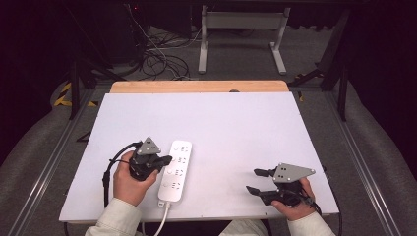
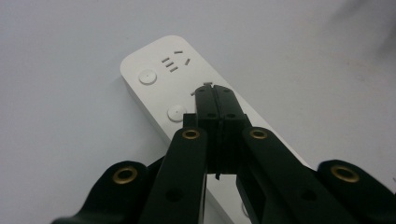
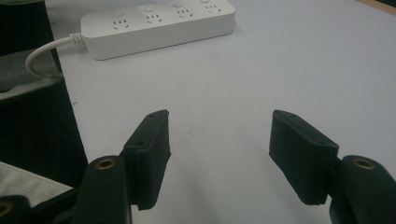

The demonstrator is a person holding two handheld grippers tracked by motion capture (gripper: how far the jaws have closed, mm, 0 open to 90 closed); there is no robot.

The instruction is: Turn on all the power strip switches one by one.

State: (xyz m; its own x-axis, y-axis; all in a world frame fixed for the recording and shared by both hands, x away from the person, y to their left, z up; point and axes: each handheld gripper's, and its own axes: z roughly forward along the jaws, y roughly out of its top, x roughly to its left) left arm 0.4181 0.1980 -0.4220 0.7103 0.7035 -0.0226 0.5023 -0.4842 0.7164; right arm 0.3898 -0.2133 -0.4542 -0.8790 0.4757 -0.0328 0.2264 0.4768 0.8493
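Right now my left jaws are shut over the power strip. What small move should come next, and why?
Probably ease the left gripper straight down a touch. Its shut jaws sit over the power strip, close beside a round button, as if to press a switch; whether the tips touch yet I cannot tell. The right gripper rests open on the white table, well apart.

Left gripper (image 1: 167,160) closed, right gripper (image 1: 255,181) agape

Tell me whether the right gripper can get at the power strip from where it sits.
Probably yes. The right gripper stands open, facing the power strip across bare table. The left gripper, shut, rests over the strip's middle, so the ends look easier.
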